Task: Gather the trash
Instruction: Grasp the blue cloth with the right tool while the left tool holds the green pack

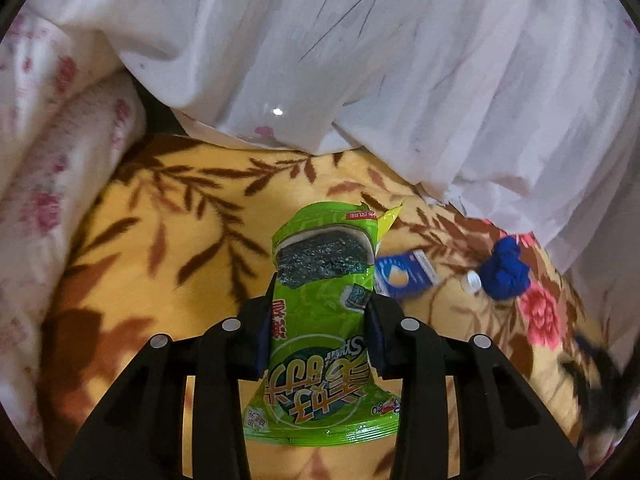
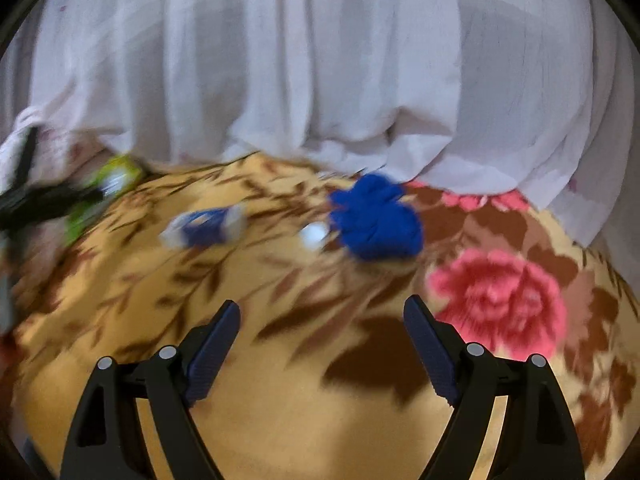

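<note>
**Inspector A:** First, the left wrist view. The left hand-held gripper [image 1: 320,320] is pinching the green snack packet [image 1: 320,300] across its middle, one pad on either side. The packet is clear of the blanket [image 1: 160,240] on the bed, its torn mouth pointing away from the camera and its sealed end towards it.

**Inspector B:** Handling?

**Inspector A:** Thin glossy film, judged very light, limp and slick. It crumples rather than resists, so a squeeze across the waist, as here, is the sound hold; the sealed seam is the stiffer alternative. Appearance: bright green, printed with large characters and a picture of dark seaweed sheets, with a yellow torn flap at the top corner.

**Inspector B:** Anything else in that view?

**Inspector A:** A small blue carton [image 1: 404,276], a white cap [image 1: 472,280] and a wad of blue cloth [image 1: 506,274] lie on the blanket beyond the packet, to its right. White sheeting [image 1: 400,60] is heaped behind.

**Inspector B:** Right wrist view?

**Inspector A:** Blurred. The right hand-held gripper [image 2: 322,320] is spread wide, holding nothing, above the blanket [image 2: 280,400]. Carton [image 2: 206,226], cap [image 2: 314,234] and cloth [image 2: 376,218] lie ahead; the packet [image 2: 104,192] shows far left.
</note>
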Demonstrator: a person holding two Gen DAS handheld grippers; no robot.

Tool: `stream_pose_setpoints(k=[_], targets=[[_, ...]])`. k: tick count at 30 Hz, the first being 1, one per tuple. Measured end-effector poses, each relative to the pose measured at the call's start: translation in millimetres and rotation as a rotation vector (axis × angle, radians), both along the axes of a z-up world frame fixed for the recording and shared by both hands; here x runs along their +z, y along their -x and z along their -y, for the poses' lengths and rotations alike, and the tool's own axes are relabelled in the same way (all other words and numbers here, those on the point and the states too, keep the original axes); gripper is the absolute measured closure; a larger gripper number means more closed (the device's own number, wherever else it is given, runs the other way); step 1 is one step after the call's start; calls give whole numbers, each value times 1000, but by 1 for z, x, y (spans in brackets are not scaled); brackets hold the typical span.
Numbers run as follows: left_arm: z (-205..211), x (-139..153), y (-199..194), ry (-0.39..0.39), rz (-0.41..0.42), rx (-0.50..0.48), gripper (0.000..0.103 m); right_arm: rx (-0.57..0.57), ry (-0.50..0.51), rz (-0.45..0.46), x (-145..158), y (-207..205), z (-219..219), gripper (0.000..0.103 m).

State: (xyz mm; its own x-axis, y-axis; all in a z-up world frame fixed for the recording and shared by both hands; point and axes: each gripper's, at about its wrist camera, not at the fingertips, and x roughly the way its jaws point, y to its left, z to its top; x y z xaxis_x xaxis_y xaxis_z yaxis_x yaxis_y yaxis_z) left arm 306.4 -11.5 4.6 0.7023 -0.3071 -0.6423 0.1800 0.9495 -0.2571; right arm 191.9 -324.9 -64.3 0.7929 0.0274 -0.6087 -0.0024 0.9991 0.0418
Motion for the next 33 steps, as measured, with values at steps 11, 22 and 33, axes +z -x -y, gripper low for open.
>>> stream_pose_setpoints(k=[11, 22, 33], targets=[[-8, -5, 78, -28, 16, -13, 67, -130, 42, -103, -31, -159, 35, 15], [-3, -4, 101, -45, 5, -29, 67, -136, -97, -219, -48, -174, 36, 50], [14, 15, 154, -64, 38, -75, 67, -77, 44, -21, 39, -34, 6, 50]])
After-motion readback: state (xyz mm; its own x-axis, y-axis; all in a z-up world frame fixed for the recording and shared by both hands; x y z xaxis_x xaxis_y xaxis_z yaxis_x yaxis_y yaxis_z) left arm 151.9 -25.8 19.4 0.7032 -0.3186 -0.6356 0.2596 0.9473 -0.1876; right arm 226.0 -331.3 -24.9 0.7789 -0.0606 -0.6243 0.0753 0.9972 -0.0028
